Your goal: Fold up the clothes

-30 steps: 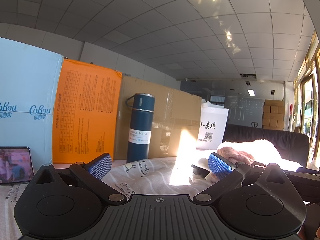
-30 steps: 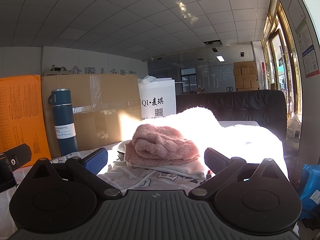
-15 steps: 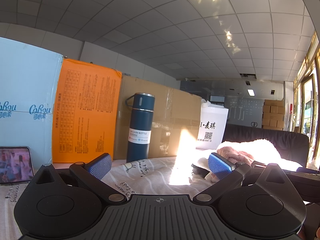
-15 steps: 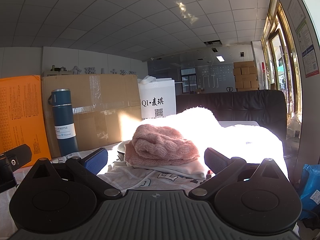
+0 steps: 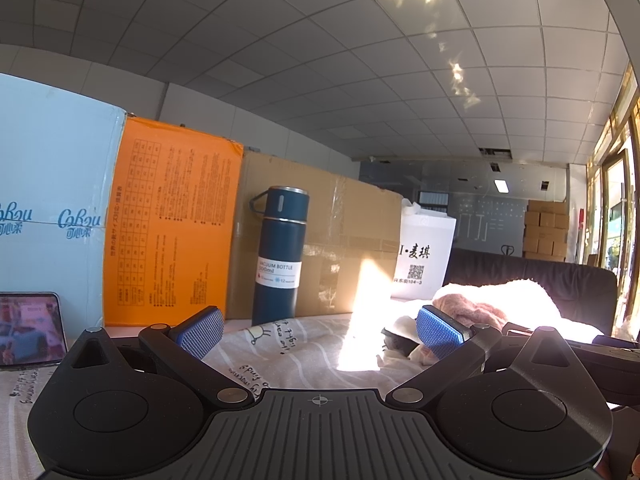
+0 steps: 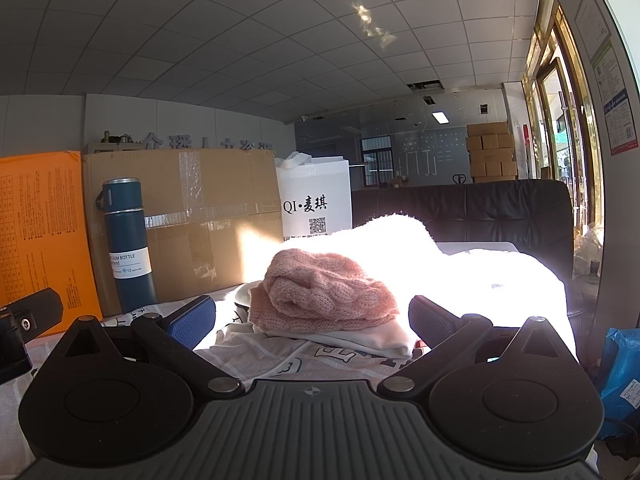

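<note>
A folded pink knit sweater (image 6: 324, 294) lies on top of a folded white garment (image 6: 360, 340), in front of a fluffy white pile (image 6: 460, 272) in bright sun. A pale striped printed garment (image 6: 280, 360) lies flat under my right gripper (image 6: 312, 316), which is open and empty just before the pink sweater. My left gripper (image 5: 318, 332) is open and empty, low over the same printed cloth (image 5: 288, 348). The pink sweater shows at its right (image 5: 468, 308).
A dark blue vacuum bottle (image 5: 280, 256) stands at the back. Behind it are a cardboard box (image 5: 340, 244), an orange box (image 5: 168, 224), a light blue box (image 5: 52, 208) and a white bag (image 5: 424, 256). A phone (image 5: 28, 328) leans at left. A dark sofa (image 6: 480, 212) stands behind.
</note>
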`<state>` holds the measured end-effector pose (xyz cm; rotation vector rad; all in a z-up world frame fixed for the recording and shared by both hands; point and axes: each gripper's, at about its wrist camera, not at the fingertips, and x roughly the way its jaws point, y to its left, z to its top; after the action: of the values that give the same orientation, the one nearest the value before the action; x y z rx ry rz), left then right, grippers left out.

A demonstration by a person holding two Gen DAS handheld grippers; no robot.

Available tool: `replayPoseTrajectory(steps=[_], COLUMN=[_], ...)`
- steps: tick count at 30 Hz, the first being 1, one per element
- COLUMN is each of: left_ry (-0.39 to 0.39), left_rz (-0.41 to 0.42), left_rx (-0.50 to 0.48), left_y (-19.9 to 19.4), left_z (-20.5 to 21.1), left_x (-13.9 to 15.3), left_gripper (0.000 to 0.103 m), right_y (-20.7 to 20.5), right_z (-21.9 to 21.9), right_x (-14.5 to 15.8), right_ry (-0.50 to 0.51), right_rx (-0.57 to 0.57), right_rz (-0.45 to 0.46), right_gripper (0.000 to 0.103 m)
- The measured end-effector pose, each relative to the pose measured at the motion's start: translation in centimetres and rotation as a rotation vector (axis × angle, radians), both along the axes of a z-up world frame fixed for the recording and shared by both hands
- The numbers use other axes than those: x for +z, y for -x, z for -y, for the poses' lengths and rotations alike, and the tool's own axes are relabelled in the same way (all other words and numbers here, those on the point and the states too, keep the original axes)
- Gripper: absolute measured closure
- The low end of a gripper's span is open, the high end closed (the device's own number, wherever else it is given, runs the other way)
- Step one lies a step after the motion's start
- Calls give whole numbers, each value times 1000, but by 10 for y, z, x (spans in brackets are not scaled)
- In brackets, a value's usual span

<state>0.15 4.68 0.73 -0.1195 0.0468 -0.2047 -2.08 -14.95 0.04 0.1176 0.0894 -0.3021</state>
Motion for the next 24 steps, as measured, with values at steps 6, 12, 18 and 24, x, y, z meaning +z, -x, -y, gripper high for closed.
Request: replayPoseTrajectory(steps=[6,12,18,24], left_ry=[1,0,0,0], left_rz=[2,3,4,4], left_rx=[9,13,12,12], left_y=[0,0,0,0], left_z=[0,0,0,0], left_x=[0,0,0,0], left_gripper=[0,0,0,0], right_y=[0,0,0,0], right_z=[0,0,0,0], right_x=[0,0,0,0], right_ry=[-1,-1,-1,-1], right_rx=[0,0,-1,0], right_rz=[0,1,1,1], right_gripper=[0,0,0,0])
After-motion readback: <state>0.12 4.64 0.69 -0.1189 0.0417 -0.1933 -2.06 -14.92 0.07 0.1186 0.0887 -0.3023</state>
